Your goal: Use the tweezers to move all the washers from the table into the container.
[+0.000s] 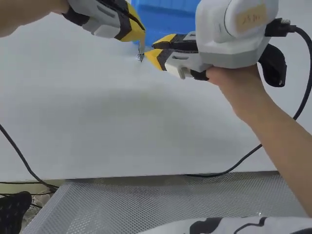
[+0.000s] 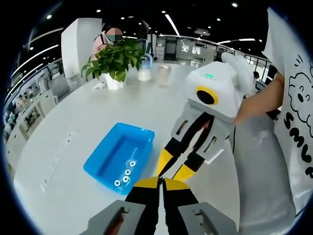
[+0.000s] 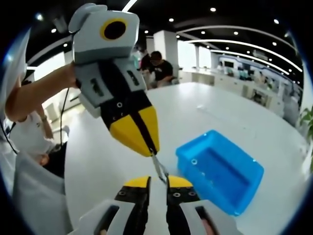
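The blue container (image 2: 113,155) sits on the desk (image 2: 63,147), four washers (image 2: 126,175) at one end. My left gripper (image 2: 160,182) has its jaws clamped on the tweezers (image 3: 160,169). My right gripper (image 3: 157,182) has its jaws narrowly apart, with the tweezers' tips between them. The shirt (image 2: 293,73) has printed letters, cut off at "SMU".

Potted plant (image 2: 113,61), black cable (image 1: 18,153)

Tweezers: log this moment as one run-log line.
left gripper: shut on tweezers | right gripper: open, jaws near tweezers tip | blue container: four washers inside
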`<state>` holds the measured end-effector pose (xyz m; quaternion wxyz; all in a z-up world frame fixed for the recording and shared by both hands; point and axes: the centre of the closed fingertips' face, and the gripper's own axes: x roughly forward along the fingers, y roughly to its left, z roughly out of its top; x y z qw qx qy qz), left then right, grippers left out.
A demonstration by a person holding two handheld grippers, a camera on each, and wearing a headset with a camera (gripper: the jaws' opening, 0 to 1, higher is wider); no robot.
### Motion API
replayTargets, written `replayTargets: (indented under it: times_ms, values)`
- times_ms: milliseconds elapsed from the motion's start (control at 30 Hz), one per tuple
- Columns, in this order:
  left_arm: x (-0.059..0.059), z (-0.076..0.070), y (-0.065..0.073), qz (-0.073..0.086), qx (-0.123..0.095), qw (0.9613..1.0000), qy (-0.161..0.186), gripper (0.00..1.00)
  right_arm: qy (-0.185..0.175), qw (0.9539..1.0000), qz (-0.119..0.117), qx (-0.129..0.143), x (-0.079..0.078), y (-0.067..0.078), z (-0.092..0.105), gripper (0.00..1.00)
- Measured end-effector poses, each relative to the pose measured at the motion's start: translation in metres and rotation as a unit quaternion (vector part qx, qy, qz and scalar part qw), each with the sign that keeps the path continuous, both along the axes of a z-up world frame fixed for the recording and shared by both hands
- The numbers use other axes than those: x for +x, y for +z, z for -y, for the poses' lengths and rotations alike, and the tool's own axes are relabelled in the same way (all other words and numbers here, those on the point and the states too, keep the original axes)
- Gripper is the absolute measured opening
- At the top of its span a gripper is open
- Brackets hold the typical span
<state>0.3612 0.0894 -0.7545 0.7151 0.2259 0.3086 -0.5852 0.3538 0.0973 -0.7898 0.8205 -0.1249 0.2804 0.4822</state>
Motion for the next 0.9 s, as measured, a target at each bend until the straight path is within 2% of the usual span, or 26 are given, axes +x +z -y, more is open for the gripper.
replayTargets:
  times_ms: [100,200,400,467,533,600,833,900]
  values:
    - [-0.003,0.001,0.001,-0.001,0.000,1.0000,-0.003,0.00,0.010,0.9999,0.004,-0.005,0.001,-0.003,-0.005,0.09]
    - [-0.006,0.001,0.003,-0.002,-0.004,1.0000,-0.005,0.00,0.030,0.9991,0.017,-0.023,0.005,-0.009,-0.008,0.10]
    - [-0.011,0.002,0.001,-0.003,0.000,0.9999,-0.010,0.00,0.068,0.9966,0.022,-0.042,0.004,-0.014,-0.016,0.10]
    - [-0.014,0.003,0.000,0.002,0.004,0.9999,-0.013,0.00,0.079,0.9955,0.025,-0.047,0.002,-0.016,-0.018,0.08]
    - [-0.016,0.004,0.000,0.017,0.012,0.9996,-0.018,0.00,0.091,0.9942,0.027,-0.050,-0.001,-0.018,-0.020,0.06]
    - [-0.019,0.005,-0.001,0.020,0.016,0.9995,-0.019,0.00,0.097,0.9928,0.037,-0.060,-0.003,-0.020,-0.018,0.05]
    - [-0.030,0.006,-0.003,0.034,0.025,0.9990,-0.012,0.00,0.089,0.9940,0.030,-0.056,-0.008,-0.021,-0.017,0.04]
    - [-0.031,0.008,-0.003,0.053,0.029,0.9982,-0.009,0.00,0.093,0.9933,0.037,-0.059,-0.009,-0.021,-0.016,0.04]
